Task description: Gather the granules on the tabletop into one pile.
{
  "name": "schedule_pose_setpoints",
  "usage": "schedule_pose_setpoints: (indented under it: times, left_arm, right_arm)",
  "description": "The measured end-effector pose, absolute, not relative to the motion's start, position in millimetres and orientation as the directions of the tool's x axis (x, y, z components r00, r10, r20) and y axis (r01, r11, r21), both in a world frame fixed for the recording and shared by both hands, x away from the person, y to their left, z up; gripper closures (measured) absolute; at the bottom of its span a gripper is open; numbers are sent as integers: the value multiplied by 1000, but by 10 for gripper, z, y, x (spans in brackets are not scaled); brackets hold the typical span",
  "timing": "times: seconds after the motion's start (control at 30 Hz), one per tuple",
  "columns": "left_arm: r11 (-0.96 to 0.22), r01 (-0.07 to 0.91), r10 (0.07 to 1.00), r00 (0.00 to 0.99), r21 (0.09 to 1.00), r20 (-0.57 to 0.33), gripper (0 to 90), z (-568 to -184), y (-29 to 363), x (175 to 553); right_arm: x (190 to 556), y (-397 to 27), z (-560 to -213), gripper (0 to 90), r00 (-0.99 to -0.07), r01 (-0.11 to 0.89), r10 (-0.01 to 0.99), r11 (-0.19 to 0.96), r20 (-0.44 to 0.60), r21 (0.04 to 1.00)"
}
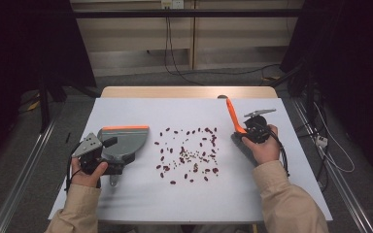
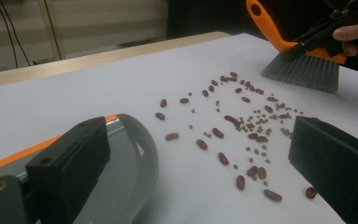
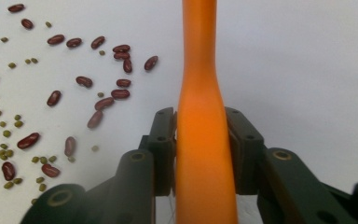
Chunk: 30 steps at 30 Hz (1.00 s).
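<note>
Beans, dark red kidney beans (image 1: pixel 187 150) mixed with small green ones (image 1: pixel 190 155), lie scattered over the middle of the white counter (image 1: pixel 141 194), and we read the work as sweeping them into the pan. Nearest to us, on our left, the left gripper (image 1: pixel 93 154) holds the grey plastic dustpan with the orange lip (image 1: pixel 122 141) by its handle end; in the left gripper view one jaw lies against the pan's rim and the other stands well apart over bare counter, so we cannot tell how firmly the pan is clamped. The pan sits flat, just left of the spill, orange lip on its far edge. On our right, a little farther out, the right gripper (image 1: pixel 253 131) has its jaws pressed on both sides of the orange handle of the grey-bristled hand brush (image 1: pixel 234 121); the right gripper view shows the pads touching the handle with no gap. The handle's long axis runs up and away from us, tilted toward the far edge, while the bristles (image 2: pixel 303 72) rest on or just above the counter, right of the beans and apart from them. So the beans lie between brush and pan: the right hand is the one to move, and we judge the stroke should run leftward across the scatter toward the pan.
</note>
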<state>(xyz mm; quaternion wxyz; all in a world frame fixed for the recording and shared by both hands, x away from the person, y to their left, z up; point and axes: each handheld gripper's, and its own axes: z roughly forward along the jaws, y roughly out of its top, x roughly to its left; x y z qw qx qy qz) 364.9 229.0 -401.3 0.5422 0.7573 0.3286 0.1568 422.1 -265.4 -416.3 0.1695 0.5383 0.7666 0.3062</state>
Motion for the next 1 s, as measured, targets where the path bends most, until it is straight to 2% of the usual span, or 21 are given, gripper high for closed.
schedule_pose_setpoints:
  times: [0.27, 0.53, 0.77, 0.87, 1.0]
  left_arm:
    - [-202, 325, 659, 743, 924, -117, 51, -4027, 2260, 3634]
    - [-203, 321, 659, 743, 925, -114, 51, -4024, 2251, 3626]
    - [-205, 322, 661, 742, 924, -112, 51, -4027, 2242, 3623]
    - [-210, 322, 662, 742, 923, -108, 52, -4030, 2242, 3621]
    - [-205, 323, 664, 740, 924, -111, 51, -4029, 2251, 3622]
  right_arm:
    - [4121, -2688, -4090, 544, -376, 685, 925, 241, 51, 688]
    - [3950, -2784, -3999, 529, -368, 684, 927, 221, 67, 696]
    - [3885, -2739, -4121, 633, -382, 685, 924, 280, 4, 672]
    - [3899, -2714, -4140, 709, -371, 683, 929, 278, -7, 676]
    - [3924, -2710, -4135, 713, -355, 705, 935, 260, 12, 660]
